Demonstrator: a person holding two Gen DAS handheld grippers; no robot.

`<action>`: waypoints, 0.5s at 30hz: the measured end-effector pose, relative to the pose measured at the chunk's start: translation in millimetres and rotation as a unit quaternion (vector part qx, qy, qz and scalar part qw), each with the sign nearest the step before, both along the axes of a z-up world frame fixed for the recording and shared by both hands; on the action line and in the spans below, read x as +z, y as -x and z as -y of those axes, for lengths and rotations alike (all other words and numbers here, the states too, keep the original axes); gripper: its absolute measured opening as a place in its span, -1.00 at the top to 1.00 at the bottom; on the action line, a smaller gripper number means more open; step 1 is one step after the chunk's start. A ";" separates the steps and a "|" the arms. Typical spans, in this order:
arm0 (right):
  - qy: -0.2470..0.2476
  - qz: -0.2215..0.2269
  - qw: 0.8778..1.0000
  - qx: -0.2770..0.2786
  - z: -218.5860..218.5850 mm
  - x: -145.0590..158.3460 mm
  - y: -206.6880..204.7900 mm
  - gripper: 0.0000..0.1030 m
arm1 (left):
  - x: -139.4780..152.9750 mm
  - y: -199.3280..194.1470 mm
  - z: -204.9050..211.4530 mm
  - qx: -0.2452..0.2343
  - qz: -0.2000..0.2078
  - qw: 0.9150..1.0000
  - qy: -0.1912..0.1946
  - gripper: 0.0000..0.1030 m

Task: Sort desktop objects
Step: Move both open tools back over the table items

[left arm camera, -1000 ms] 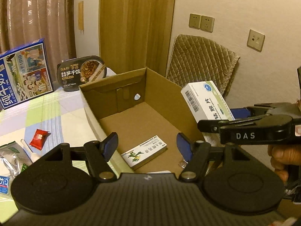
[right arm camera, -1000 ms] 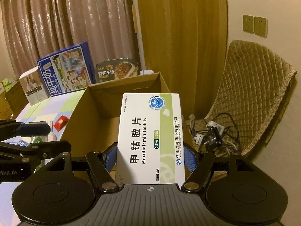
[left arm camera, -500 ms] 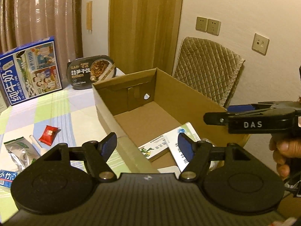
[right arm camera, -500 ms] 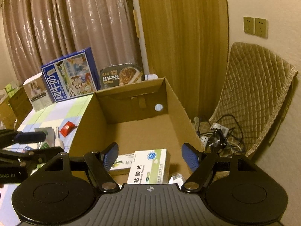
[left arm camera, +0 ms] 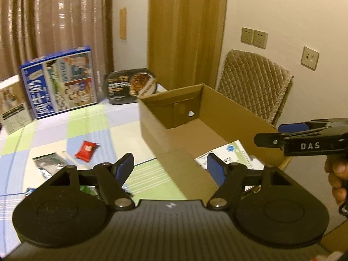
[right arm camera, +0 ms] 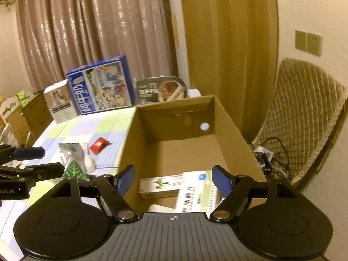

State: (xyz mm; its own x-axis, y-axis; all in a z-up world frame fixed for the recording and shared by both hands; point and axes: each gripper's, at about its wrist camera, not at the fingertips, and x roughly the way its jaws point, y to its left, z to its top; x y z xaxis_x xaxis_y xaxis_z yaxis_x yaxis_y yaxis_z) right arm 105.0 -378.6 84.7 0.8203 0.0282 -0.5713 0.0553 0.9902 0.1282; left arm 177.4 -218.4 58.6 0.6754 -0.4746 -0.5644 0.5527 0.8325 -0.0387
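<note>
1. Grippers: right gripper (right arm camera: 173, 183) has its jaws opening with nothing between the pads; the tablet box (right arm camera: 196, 192) lies below and just ahead of it, on the floor of the carton (right arm camera: 228, 121). Left gripper (left arm camera: 169, 168) is likewise opening and empty, poised over the carton's near left corner.

2. Contents: a second, slimmer box (right arm camera: 161, 186) lies touching or just beside the tablet box at the carton's near end. The far end of the carton is bare.

3. Remaining items: a red sachet (left arm camera: 86, 151), a silver packet (left arm camera: 49, 165) and a white spoon (right arm camera: 88, 159) lie on the cloth to the left of the left gripper, near one another.

4. Risk, collision: both grippers work close together at the carton's near wall. A sideways sweep by either could strike the other or snag the wall and shift the carton.

5. Risk, poor grip: sachet and packet are flat and likely slippery. Pads closing too high would probably skid off or pinch the cloth instead.

6. Risk, double pick: packet and spoon lie close enough that one closure may catch both.

7. Risk, edge: the carton appears to sit near the table's right edge; a push could tip it towards the chair (right arm camera: 304, 113).
</note>
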 end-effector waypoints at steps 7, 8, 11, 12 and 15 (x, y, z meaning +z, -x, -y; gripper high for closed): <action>0.006 0.016 0.999 0.029 -36.6 14.7 3.3 -0.58 | 10.2 13.7 -55.1 0.044 0.013 0.999 -0.004 -0.41; 0.006 0.018 0.999 0.033 -42.2 16.4 3.3 -0.59 | 11.5 15.4 -61.9 0.050 0.014 0.999 -0.004 -0.42; 0.006 0.023 0.999 0.047 -59.8 21.3 2.2 -0.65 | 12.2 23.8 -87.7 0.069 0.019 0.997 -0.009 -0.47; 0.006 0.025 0.998 0.054 -67.1 23.1 1.4 -0.68 | 11.5 26.7 -95.8 0.075 0.020 0.997 -0.011 -0.48; 0.005 0.031 0.997 0.074 -87.0 26.6 -1.1 -0.74 | 7.5 32.8 -125.9 0.101 0.017 0.995 -0.015 -0.50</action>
State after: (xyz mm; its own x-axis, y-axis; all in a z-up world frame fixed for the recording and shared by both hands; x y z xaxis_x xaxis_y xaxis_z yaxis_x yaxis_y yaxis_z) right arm 106.1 -291.5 111.3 0.8409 0.1459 -0.5212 -0.0985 0.9881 0.1178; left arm 144.6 -92.4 66.0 0.7742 -0.3118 -0.5508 0.3755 0.9268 0.0032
